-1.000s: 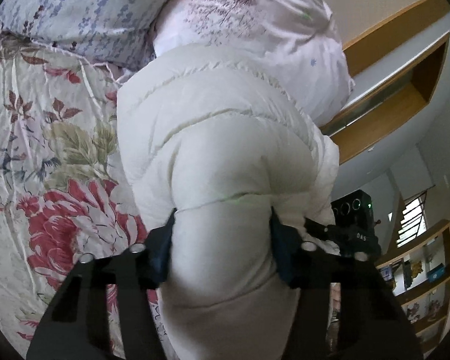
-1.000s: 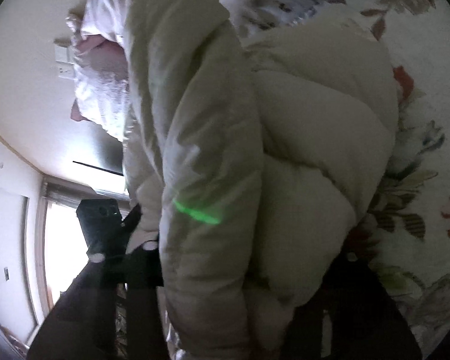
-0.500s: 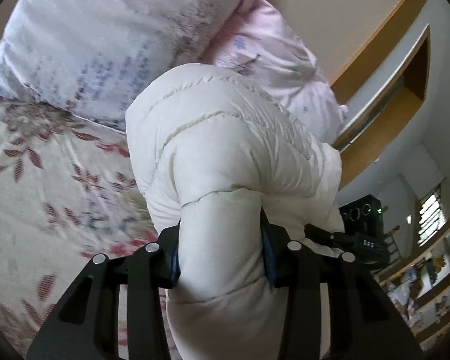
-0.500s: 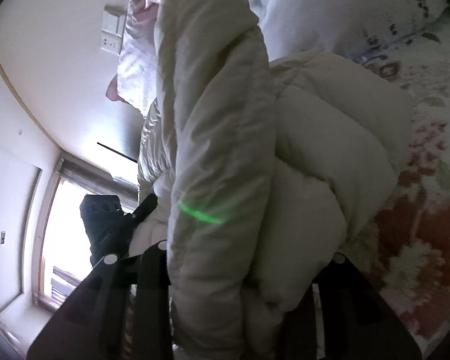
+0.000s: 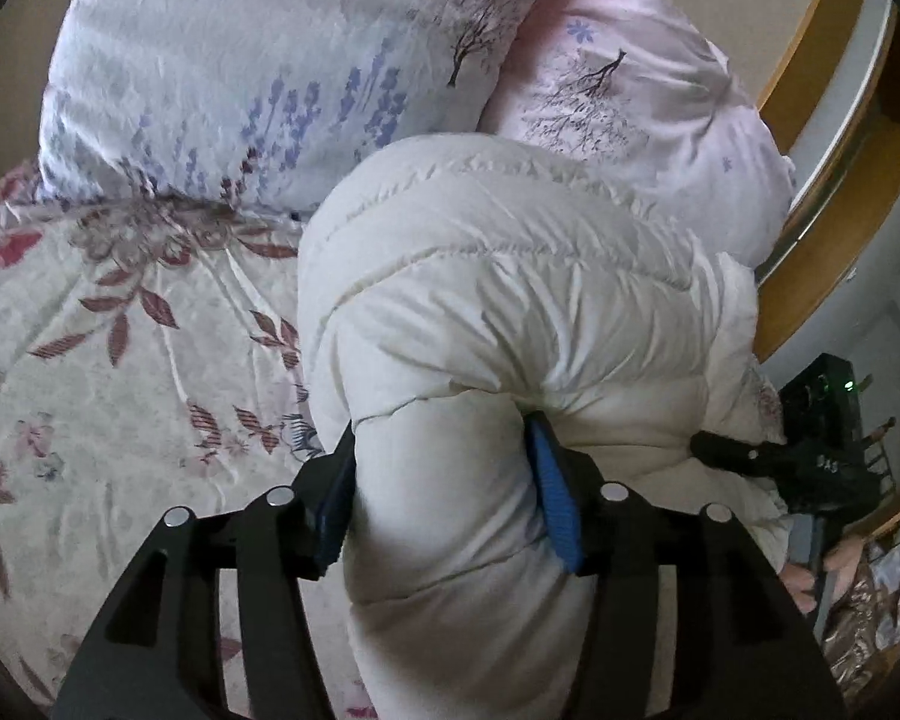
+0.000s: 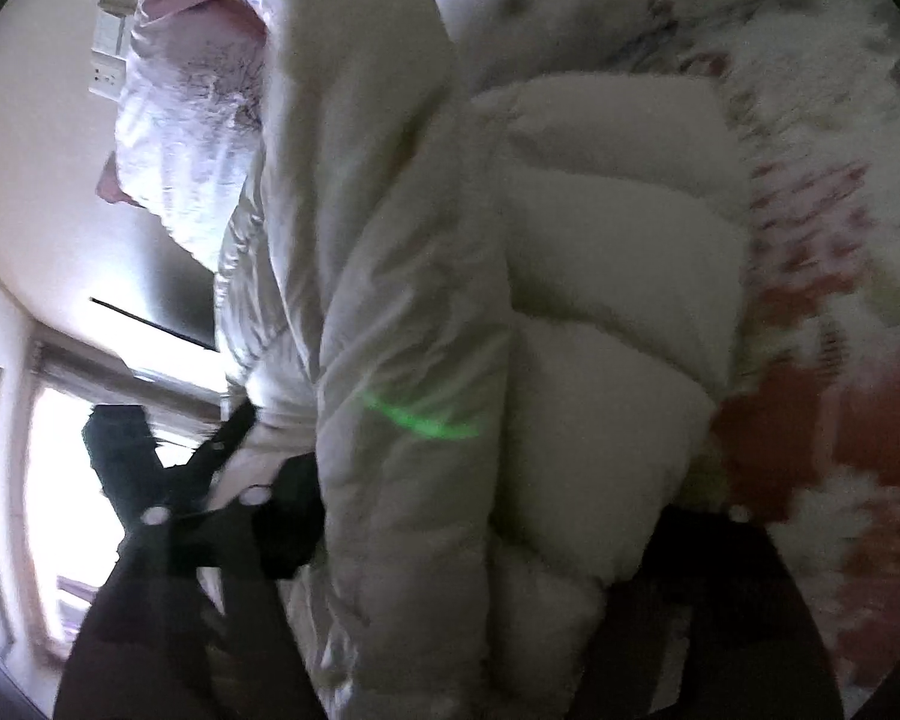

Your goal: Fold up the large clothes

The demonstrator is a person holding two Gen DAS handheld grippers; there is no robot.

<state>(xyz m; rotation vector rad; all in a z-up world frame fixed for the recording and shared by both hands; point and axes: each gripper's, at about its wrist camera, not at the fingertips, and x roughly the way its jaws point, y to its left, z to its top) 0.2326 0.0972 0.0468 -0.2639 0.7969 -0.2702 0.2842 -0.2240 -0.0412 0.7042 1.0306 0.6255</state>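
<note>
On the bed: white puffer jacket bunched on the floral bedspread, against two pillows.
Left tongs: blue pads pressing a jacket roll, jaws just opened a little.
Right tongs: jaws just widened, thick jacket folds between them; whether they grip, cannot tell.

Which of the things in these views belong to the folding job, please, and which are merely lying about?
Part of the job:
- jacket, white and puffy
- left gripper, pads pressing a fold of it
- right gripper, jaws just opening, jacket between them

Lying about:
- two pillows, bluish and pink
- floral bedsheet
- wooden frame
</note>
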